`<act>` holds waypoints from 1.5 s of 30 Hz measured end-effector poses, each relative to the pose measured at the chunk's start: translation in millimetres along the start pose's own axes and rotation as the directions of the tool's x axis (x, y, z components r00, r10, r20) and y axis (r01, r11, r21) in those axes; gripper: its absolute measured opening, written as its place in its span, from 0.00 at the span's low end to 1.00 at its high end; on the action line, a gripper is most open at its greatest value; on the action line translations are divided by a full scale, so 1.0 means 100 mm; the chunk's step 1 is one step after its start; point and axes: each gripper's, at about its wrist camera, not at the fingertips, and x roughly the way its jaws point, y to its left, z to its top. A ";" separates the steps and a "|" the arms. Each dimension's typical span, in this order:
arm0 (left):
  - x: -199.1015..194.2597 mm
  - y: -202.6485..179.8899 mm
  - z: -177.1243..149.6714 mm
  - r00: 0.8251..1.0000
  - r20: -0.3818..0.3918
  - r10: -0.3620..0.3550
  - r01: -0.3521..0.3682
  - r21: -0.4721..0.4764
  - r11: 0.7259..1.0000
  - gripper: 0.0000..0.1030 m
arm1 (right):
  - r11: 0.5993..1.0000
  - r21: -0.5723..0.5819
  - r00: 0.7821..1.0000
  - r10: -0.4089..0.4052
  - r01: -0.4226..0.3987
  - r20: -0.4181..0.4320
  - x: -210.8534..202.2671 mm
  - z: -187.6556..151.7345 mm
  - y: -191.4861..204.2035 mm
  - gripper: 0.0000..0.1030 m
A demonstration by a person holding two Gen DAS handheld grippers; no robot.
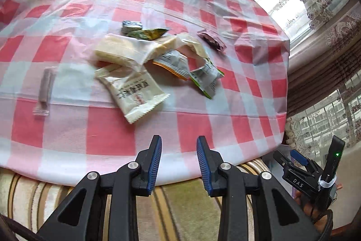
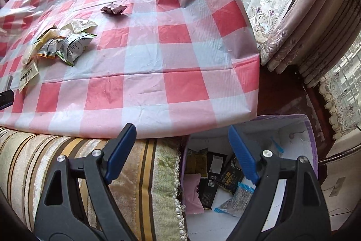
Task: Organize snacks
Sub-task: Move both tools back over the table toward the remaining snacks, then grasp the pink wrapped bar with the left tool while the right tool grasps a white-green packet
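Snack packets (image 1: 144, 64) lie heaped near the middle of a table under a red-and-white checked cloth (image 1: 108, 137), with a cream packet printed in dark characters (image 1: 135, 94) nearest the front edge, a slim clear-wrapped stick (image 1: 45, 88) off to one side and a small maroon packet (image 1: 212, 40) apart at the far side. The left gripper (image 1: 179, 164) hovers at the table's near edge, jaws moderately parted and holding nothing. The right gripper (image 2: 180, 155) hangs over a white-lined box (image 2: 291, 132) beside the table, jaws spread wide and empty, above several dark, pink and blue-edged packets (image 2: 216, 175) already inside. The step in hand looks like a return between drops, with roughly 8 packets left on the cloth. The next move likely calls for reaching to the cream packet, pinching its crimped edge and carrying it to the box.
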 end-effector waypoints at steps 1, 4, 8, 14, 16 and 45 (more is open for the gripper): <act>-0.06 0.12 0.01 1.000 0.017 0.017 -0.017 -0.024 1.000 0.33 | 1.000 -0.010 1.000 0.009 -0.009 -0.002 0.01 0.03 0.04 0.83; -0.23 0.48 0.02 0.993 0.063 0.097 -0.091 -0.100 0.991 0.33 | 0.999 -0.037 0.999 0.037 -0.037 -0.003 0.02 0.11 0.18 0.85; -0.39 0.87 0.06 0.979 0.104 0.174 -0.152 -0.192 0.970 0.41 | 0.995 -0.069 0.997 0.078 -0.078 -0.003 0.04 0.24 0.37 0.86; -0.38 1.05 0.20 0.969 0.112 0.220 -0.193 -0.214 0.958 0.50 | 0.981 -0.071 0.983 0.182 -0.182 -0.013 0.08 0.44 0.66 0.86; -0.31 1.03 0.26 0.961 0.105 0.255 -0.231 -0.196 0.953 0.50 | 0.976 -0.068 0.978 0.208 -0.208 -0.011 0.10 0.51 0.77 0.86; 0.22 0.62 0.52 0.884 0.072 0.462 -0.466 0.079 0.881 0.15 | 0.973 0.105 0.979 0.205 -0.205 0.006 0.82 1.14 1.44 0.71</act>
